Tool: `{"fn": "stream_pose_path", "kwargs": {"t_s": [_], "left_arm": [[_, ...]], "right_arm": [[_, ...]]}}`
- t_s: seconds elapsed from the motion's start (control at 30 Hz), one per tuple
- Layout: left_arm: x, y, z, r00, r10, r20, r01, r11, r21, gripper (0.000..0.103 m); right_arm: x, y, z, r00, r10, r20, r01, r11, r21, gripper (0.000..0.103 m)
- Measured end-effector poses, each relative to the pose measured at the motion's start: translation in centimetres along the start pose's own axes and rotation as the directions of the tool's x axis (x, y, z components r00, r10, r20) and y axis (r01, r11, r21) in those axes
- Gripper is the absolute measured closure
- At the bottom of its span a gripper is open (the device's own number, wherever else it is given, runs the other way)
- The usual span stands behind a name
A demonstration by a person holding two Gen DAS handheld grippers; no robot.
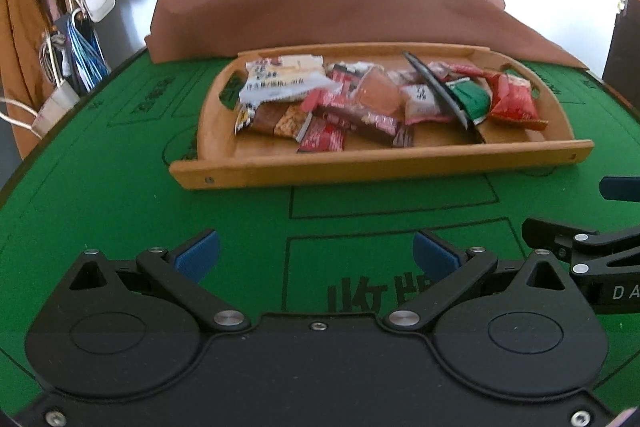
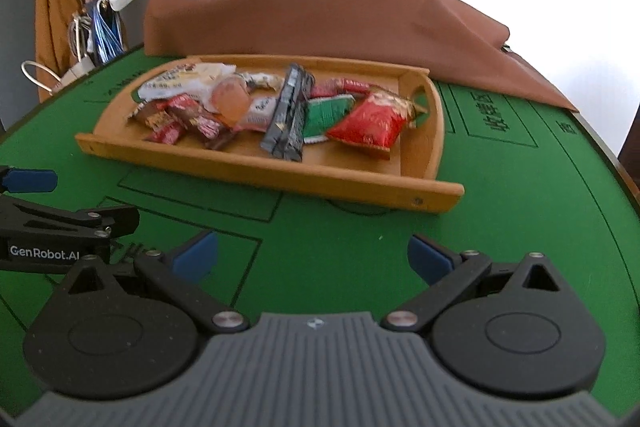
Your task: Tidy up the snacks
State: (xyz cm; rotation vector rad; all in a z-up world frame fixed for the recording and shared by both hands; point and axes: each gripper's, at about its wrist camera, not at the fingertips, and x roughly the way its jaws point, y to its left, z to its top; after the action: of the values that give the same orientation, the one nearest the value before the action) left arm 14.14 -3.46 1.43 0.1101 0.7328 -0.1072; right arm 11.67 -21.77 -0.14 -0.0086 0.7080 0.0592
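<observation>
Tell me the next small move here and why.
Probably bring the right gripper forward over the tray toward the red packet. Both grippers sit short of the tray with jaws open and empty, the left gripper too, and that packet lies at the right end of the pile, unobstructed.

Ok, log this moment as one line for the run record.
left gripper: open, empty | right gripper: open, empty | both short of wooden tray | snack packets piled in tray | green table mat

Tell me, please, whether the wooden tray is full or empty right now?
Partly full: the wooden tray holds a loose heap of snack packets towards its back, with bare wood showing along its front. Both grippers are open and hold nothing.
</observation>
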Motion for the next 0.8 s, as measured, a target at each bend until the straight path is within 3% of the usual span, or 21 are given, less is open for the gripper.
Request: {"fn": "stream_pose_path", "kwargs": {"t_s": [0.3,0.8], "left_arm": [[1.7,0.2,-0.5,1.000,-0.001,-0.030,0.000,1.000,-0.030,0.000],[2.4,0.5,-0.7,1.000,-0.025,0.015,0.025,0.997,-0.067,0.000]], "right_arm": [[1.5,0.2,-0.7,0.999,-0.031,-0.029,0.031,0.999,0.007,0.000],[2.3,0.4,-0.7,0.998,-0.052,-0.019,0.053,0.999,0.005,0.000]]}}
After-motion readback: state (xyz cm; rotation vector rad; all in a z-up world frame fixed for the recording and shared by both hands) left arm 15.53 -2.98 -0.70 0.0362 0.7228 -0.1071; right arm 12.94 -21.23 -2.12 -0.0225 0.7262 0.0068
